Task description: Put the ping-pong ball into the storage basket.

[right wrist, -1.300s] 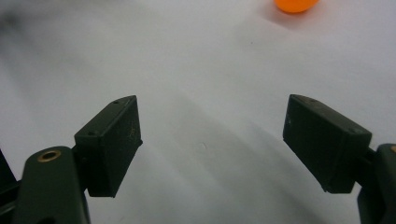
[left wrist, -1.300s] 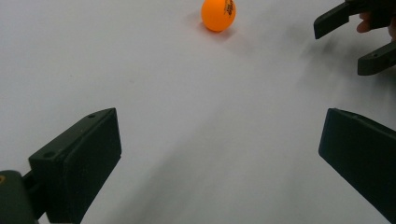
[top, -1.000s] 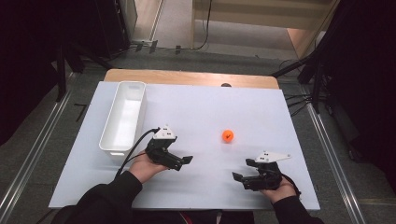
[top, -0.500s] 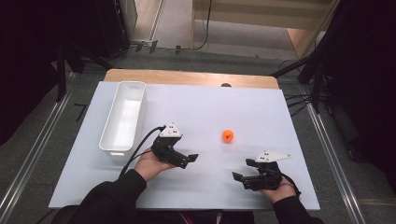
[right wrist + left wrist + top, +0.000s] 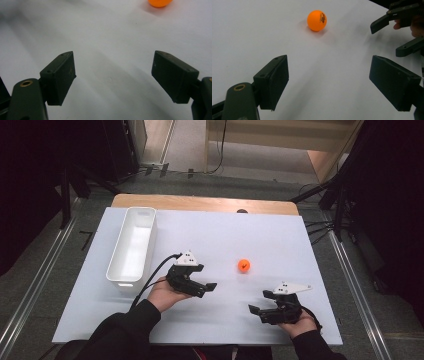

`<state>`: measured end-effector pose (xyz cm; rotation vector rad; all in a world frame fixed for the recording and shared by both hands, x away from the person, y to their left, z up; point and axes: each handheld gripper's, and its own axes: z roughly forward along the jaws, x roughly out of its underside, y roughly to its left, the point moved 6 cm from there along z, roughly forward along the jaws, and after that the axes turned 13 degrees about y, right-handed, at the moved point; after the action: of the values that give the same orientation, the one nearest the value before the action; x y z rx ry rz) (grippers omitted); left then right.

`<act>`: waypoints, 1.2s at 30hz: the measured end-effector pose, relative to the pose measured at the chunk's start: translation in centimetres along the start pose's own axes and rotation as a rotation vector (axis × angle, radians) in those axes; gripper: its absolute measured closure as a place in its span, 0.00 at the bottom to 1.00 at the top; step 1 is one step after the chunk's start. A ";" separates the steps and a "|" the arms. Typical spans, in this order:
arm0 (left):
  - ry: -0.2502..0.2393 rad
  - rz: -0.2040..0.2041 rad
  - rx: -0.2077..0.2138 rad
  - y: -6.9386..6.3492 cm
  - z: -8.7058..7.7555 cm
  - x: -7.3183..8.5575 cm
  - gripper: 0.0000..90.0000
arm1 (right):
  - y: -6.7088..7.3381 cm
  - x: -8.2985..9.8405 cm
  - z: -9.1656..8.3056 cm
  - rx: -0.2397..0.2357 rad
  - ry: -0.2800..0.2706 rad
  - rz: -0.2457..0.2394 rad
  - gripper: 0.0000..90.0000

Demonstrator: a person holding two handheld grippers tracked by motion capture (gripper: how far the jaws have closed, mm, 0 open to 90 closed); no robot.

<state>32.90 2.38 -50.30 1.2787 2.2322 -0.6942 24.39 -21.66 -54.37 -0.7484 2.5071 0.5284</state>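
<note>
High view frames a white table [image 5: 210,320] on which an orange ball [image 5: 243,265] is set as the landmark for everything else. Well to the left of the ball, a long white bin [image 5: 132,245] is laid lengthwise near the table's left edge, and no contents can be made out in it. Left of the ball and a little nearer the person, the left gripper [image 5: 209,289] is held in the person's left hand [image 5: 164,295], its tips turned toward the ball but kept apart from it. Its jaws have just been closing, yet a wide gap is seen between them and nothing is caught there. In the left gripper view the ball [image 5: 317,20] is seen resting on the bare surface ahead of the parted jaws, with dark print on its side, and the other gripper is seen off to the ball's right. To the right of the ball and nearer the person, the right gripper [image 5: 254,311] is held in the right hand [image 5: 300,324], well apart from the ball. In the right gripper view its jaws are spread wide with bare table between them, and the ball [image 5: 160,2] is cut by the top edge.
</note>
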 end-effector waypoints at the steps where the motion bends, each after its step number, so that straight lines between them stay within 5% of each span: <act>1: -0.001 -0.001 0.001 0.0 0.0 0.0 0.18 | 0.0 0.0 0.0 0.000 0.003 0.002 0.20; 12: -0.033 0.005 -0.019 0.1 -0.1 -1.0 0.33 | 0.0 0.0 0.0 0.001 0.002 -0.002 0.20; 21: -0.014 0.044 -0.041 -0.1 1.3 -1.9 0.33 | 0.1 0.0 0.0 0.002 0.000 -0.002 0.20; 29: 0.030 0.001 -0.010 -0.1 2.4 -2.4 0.27 | 0.1 -0.1 0.0 0.005 -0.006 -0.013 0.20; 36: 0.020 0.033 -0.021 -0.2 2.9 -3.2 0.25 | 0.1 0.0 0.0 0.002 -0.002 -0.007 0.20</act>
<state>34.58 -1.62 -50.42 1.3153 2.2230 -0.6473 24.31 -21.56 -54.28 -0.7552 2.5022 0.5238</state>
